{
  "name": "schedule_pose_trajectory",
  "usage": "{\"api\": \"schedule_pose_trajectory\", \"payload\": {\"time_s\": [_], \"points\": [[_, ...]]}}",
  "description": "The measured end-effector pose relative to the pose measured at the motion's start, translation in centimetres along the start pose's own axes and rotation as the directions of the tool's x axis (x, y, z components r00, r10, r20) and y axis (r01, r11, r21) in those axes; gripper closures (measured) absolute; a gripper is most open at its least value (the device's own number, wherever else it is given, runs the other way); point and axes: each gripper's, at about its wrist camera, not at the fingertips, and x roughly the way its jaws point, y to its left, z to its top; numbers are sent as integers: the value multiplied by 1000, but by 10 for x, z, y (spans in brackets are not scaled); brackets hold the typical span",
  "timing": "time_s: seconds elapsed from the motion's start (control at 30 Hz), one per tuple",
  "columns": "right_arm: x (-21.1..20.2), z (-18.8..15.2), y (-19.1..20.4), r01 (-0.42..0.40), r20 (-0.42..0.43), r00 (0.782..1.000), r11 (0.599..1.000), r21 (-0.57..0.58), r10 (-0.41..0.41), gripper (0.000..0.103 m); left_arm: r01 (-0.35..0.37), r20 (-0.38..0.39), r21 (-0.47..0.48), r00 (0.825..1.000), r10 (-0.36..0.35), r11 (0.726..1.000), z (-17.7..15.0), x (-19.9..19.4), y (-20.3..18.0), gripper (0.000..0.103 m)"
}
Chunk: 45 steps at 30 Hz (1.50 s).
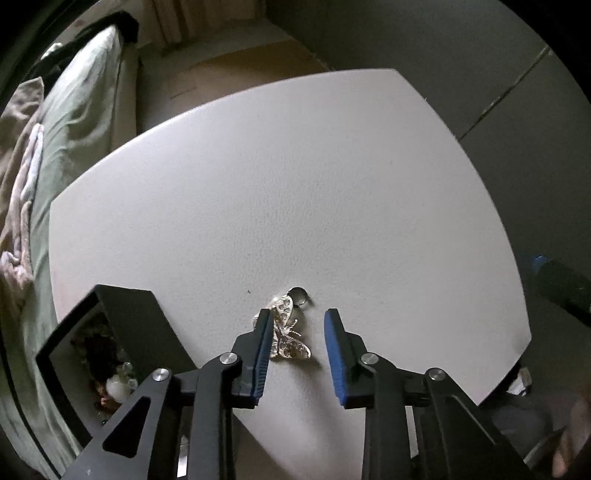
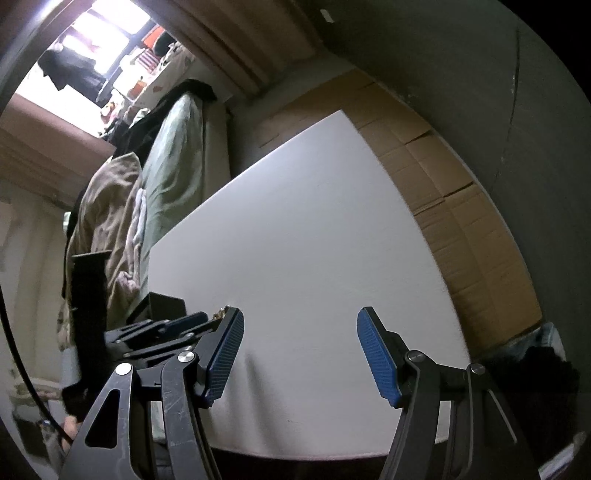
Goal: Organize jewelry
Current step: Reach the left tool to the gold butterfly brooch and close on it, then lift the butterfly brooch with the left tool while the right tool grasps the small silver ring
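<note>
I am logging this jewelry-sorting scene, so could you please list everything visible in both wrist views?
butterfly brooch: one, gold with clear stones, on the table between the left gripper's jaws
small ring-like piece: one, dark and shiny, just beyond the brooch; type unclear
jewelry box: one, black, open, at the table's left edge, holding mixed pieces
table: one, white
bed: one, green sheet with beige and white bedding, left of the table
cardboard: flattened, brown, on the floor beyond the table
window: one, bright, far left in the right wrist view
left gripper: one, black with blue pads, jaws open around the brooch
right gripper: one, black with blue pads, jaws open, empty
</note>
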Motion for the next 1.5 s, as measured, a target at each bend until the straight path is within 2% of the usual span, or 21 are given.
{"api": "schedule_pose_trajectory", "payload": {"time_s": [0.13,0.2,0.27,0.3,0.33,0.47,0.57,0.8,0.87,0.93,1.1,1.3,1.5], "points": [[-2,0,-4,-3,0,1000,1000,15,3,38,-62,-9,23,998,63,998,-2,8,-5,74],[-3,0,-3,2,4,1000,1000,9,-2,38,-104,9,33,995,103,994,-3,9,-8,77],[-4,1,-1,6,11,1000,1000,-1,-6,38,-102,14,31,995,102,994,-3,8,-8,79],[-4,1,-1,9,18,1000,1000,1,-9,38,-85,24,25,996,84,996,-3,6,-7,89],[-5,2,-2,14,27,1000,1000,11,-14,38,-76,31,27,997,75,997,-4,1,-8,90],[-2,2,-7,17,19,1000,999,48,-18,38,-47,75,33,996,44,998,-7,-19,-4,90],[4,2,-2,21,7,1000,999,37,-21,38,7,100,18,995,-9,1000,-8,-33,6,90],[16,-1,18,-16,21,1000,1000,-7,16,39,95,194,-13,977,-90,995,-20,-63,34,90],[22,-1,25,-18,20,1000,1000,-22,19,42,124,215,-25,970,-116,992,-26,-71,36,90],[32,-1,34,-25,1,1000,999,-41,25,55,157,241,-42,960,-143,987,-31,-78,46,90],[58,-2,55,-29,-55,998,995,-100,23,67,216,273,-32,941,-200,976,-40,-91,60,90],[89,-6,84,-7,-104,994,983,-183,-13,71,250,299,-34,926,-229,968,-45,-102,76,90],[112,-9,99,18,-135,990,976,-218,-48,78,257,346,-69,912,-218,964,-49,-116,99,90]]}}
